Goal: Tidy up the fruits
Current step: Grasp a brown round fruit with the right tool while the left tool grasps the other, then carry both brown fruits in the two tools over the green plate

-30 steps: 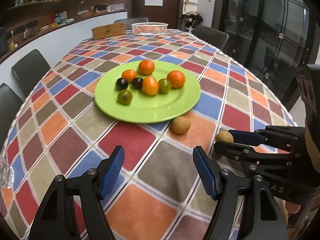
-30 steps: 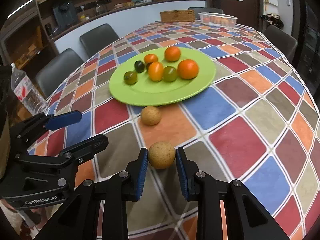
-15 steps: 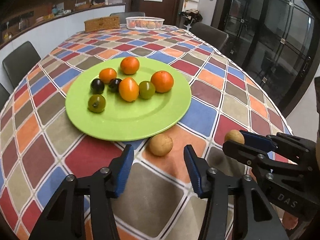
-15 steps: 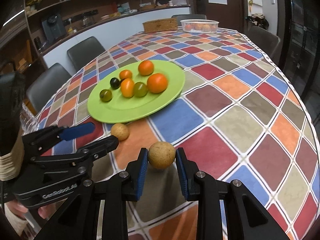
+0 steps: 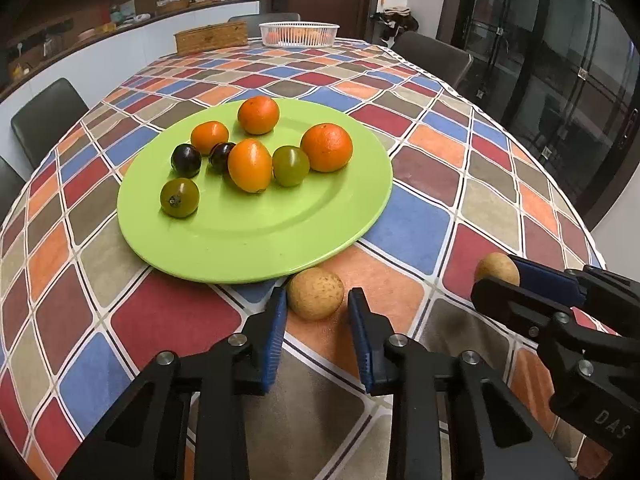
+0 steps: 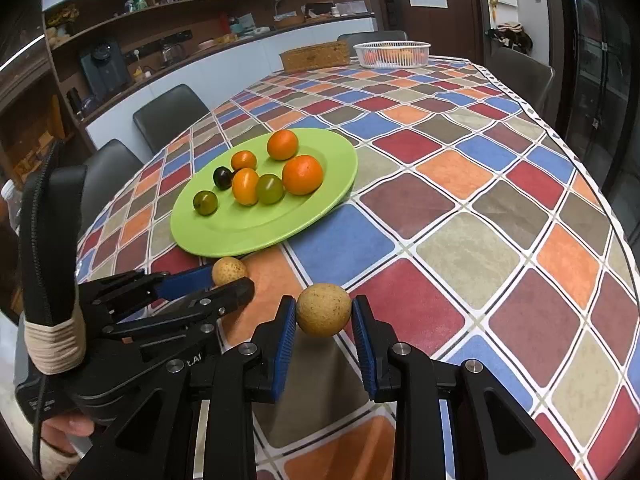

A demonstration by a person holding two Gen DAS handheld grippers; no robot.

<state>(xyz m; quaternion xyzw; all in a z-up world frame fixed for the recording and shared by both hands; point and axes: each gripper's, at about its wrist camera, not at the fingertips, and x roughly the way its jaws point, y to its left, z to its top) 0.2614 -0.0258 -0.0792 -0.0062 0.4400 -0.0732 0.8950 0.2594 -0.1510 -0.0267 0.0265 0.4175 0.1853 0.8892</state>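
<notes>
Left wrist view puts the checkered tablecloth (image 5: 412, 224) under everything, and on it the green plate (image 5: 280, 248) with its oranges and small dark and green fruits lying straight ahead of you. Just beside the plate's near rim sits the loose brown fruit (image 5: 315, 293), resting on the cloth between the tips of your left gripper (image 5: 317, 312); its jaws stand apart, with a sliver of gap showing on each side, so nothing is gripped there yet. The fruit is round, with no long axis to line up, and the plate lies directly beyond it. Your right gripper (image 6: 323, 318) sits off to the right, farther from the plate, its jaws clamped on the second brown fruit (image 6: 323, 310), which appears lifted clear of the cloth. The left looks nearer to delivering.
</notes>
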